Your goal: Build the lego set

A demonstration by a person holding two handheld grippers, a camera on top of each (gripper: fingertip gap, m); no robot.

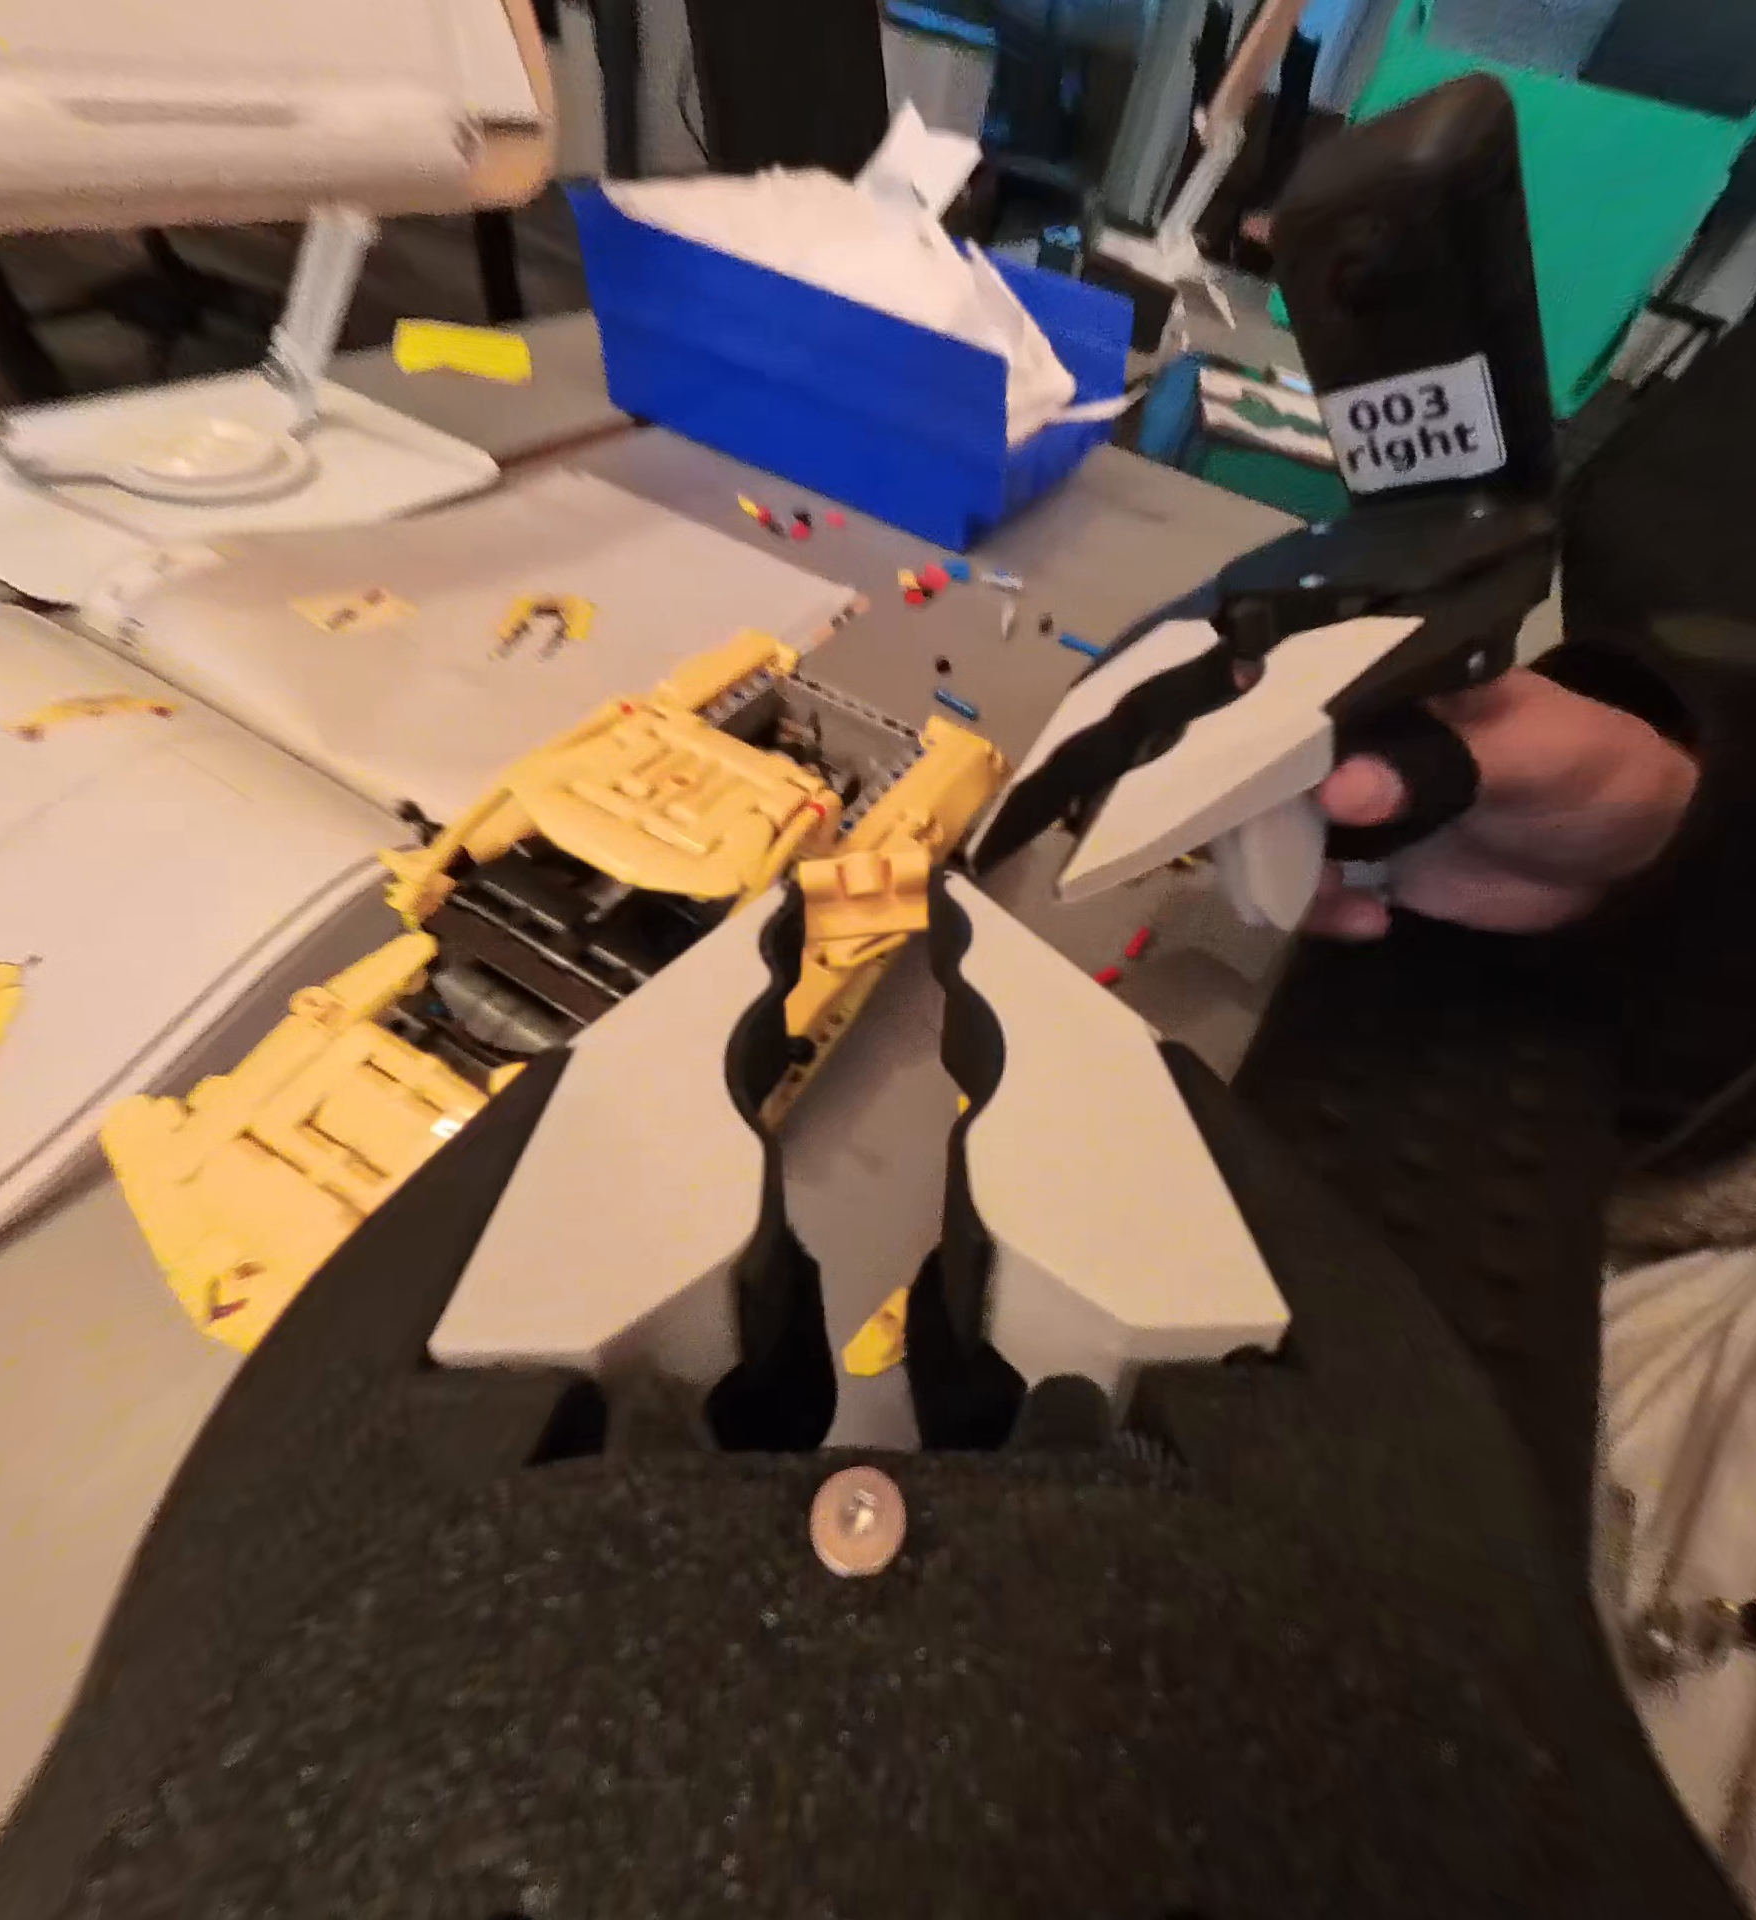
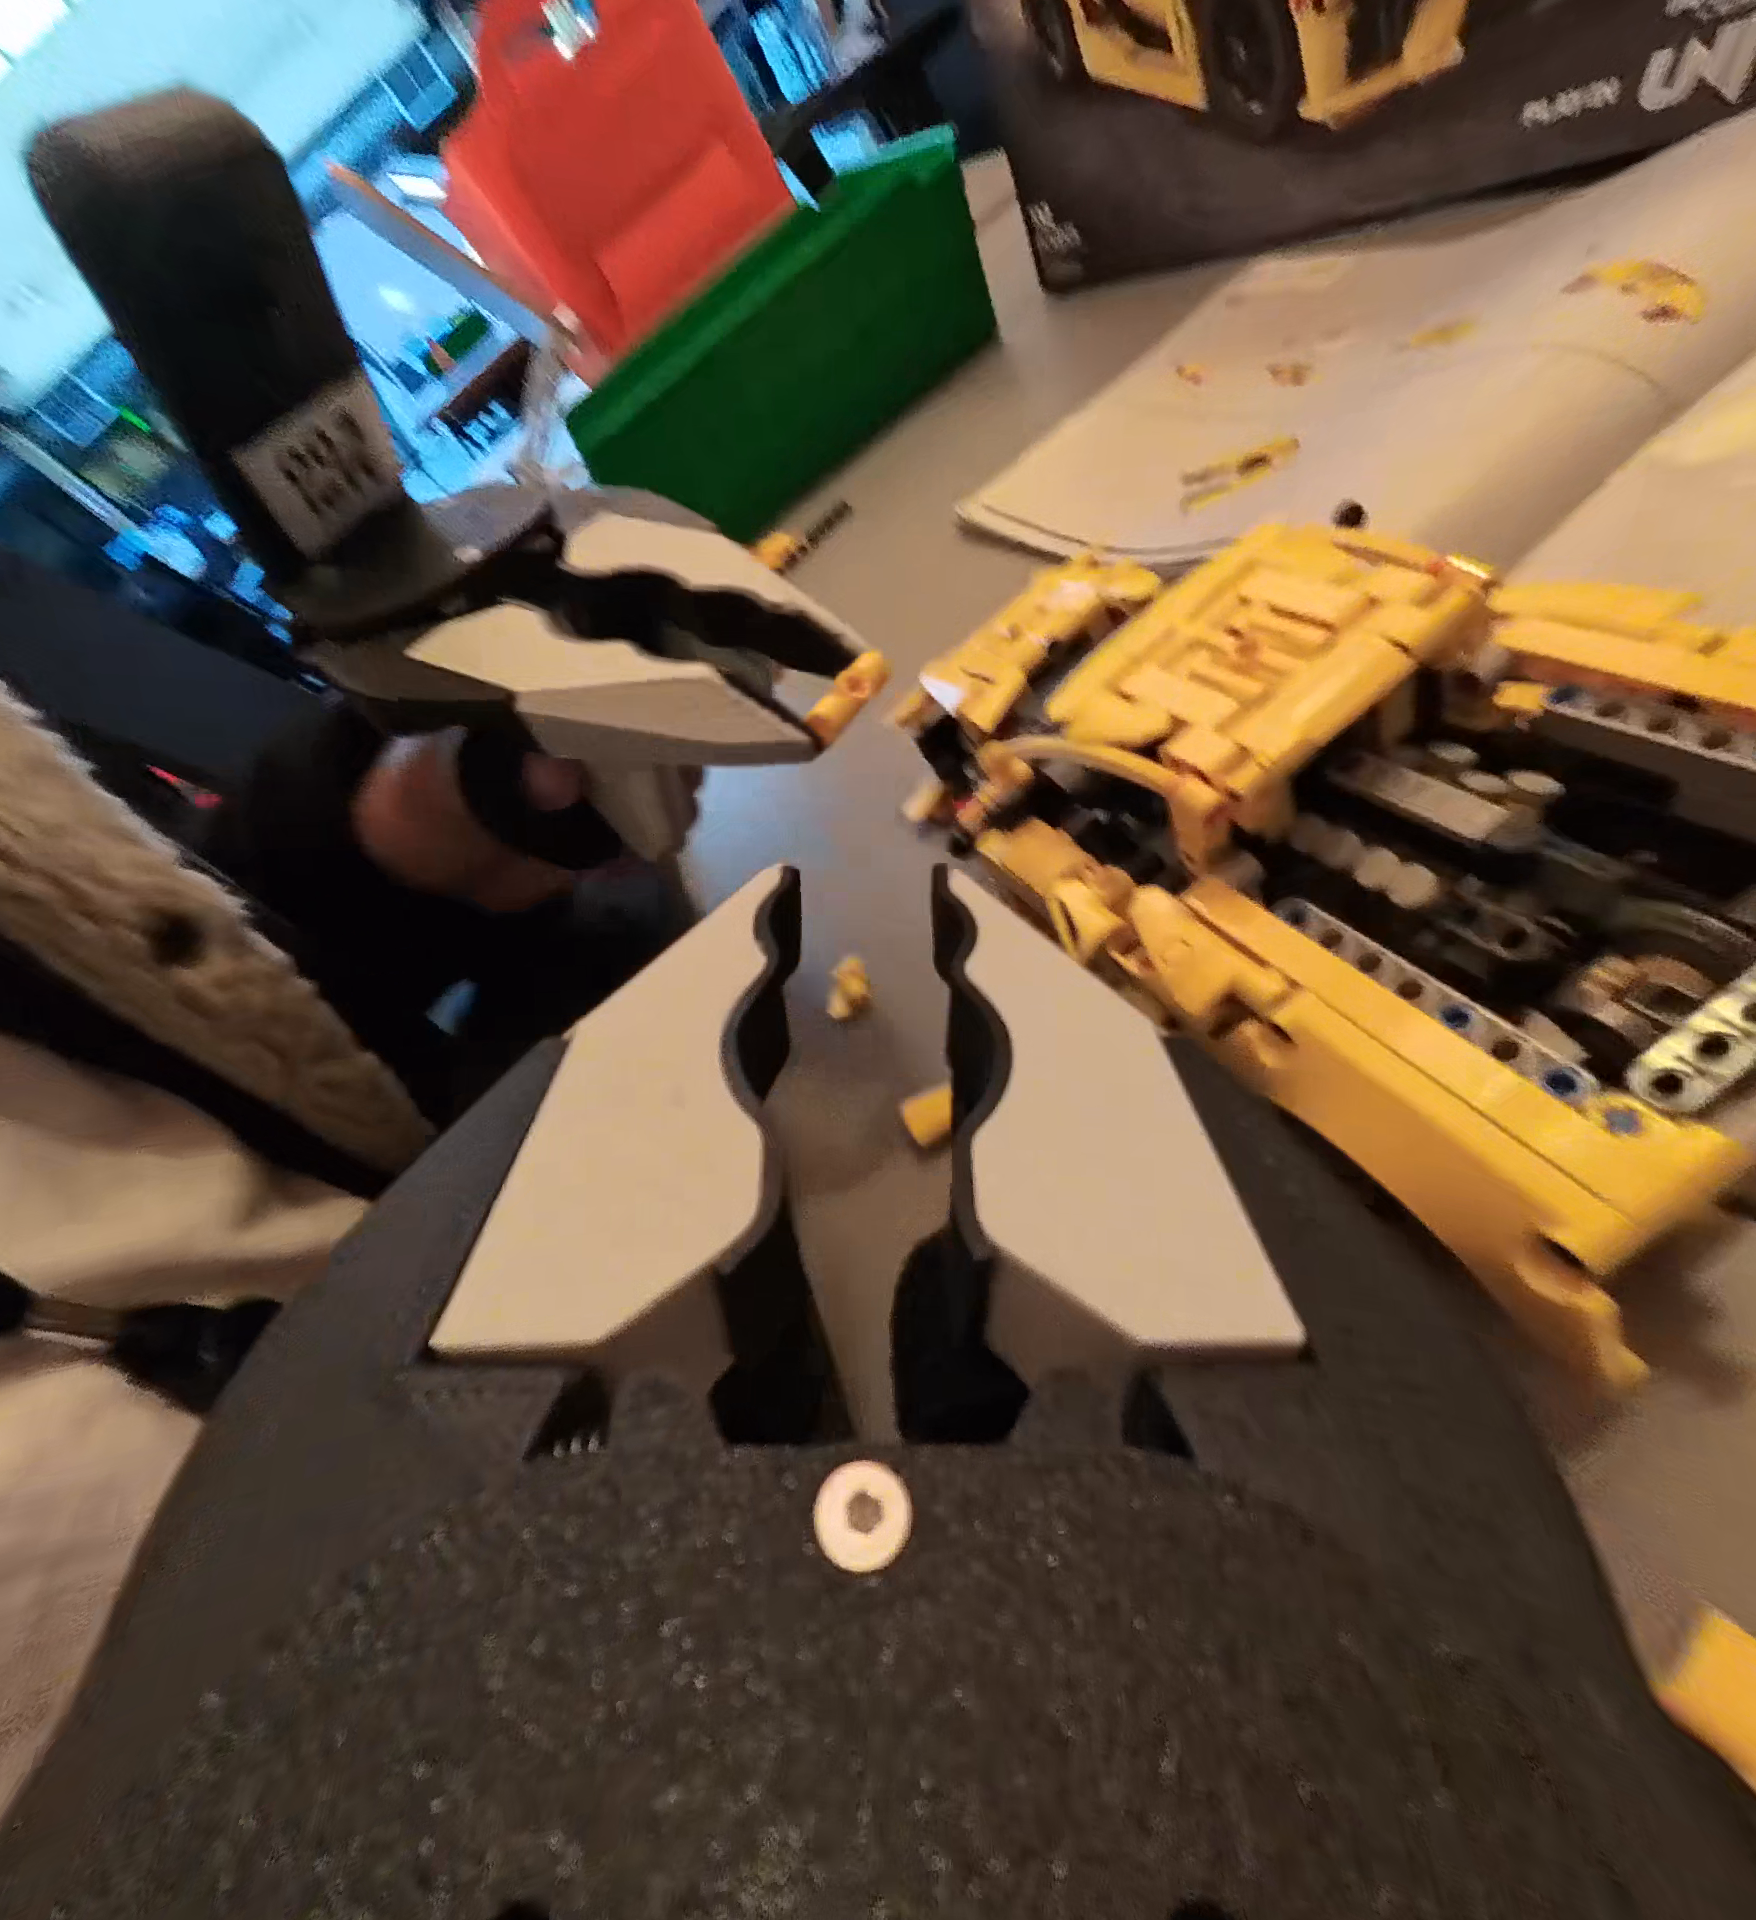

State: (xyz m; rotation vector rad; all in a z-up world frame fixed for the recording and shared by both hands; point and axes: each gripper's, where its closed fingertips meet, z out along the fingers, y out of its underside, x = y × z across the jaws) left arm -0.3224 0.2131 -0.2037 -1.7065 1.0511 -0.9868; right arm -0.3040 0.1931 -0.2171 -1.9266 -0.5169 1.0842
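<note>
Yellow lego car (image 1: 583,883), partly built, lying on grey table (image 1: 1144,540), black and grey inner frame exposed between body panels. Small yellow lego piece (image 1: 858,914) gripped at jaw tips of left gripper (image 1: 858,888), held just beside the car's near edge; same piece seen from right wrist view as a short yellow part (image 2: 848,696) pinched at the tips, clear of the table. Right gripper (image 2: 866,883) jaws parted, nothing between them, hovering over bare table beside the car (image 2: 1373,831). Two loose yellow bits (image 2: 848,985) on table below those jaws. Open instruction booklet (image 1: 438,644) flat beyond the car. Scattered small red, blue and black parts (image 1: 921,582) farther out. Blue bin (image 1: 832,405) holding white bags behind them. Green bin (image 2: 801,353) and dark product box (image 2: 1269,135) at table's far side. Room background cluttered, blurred.
</note>
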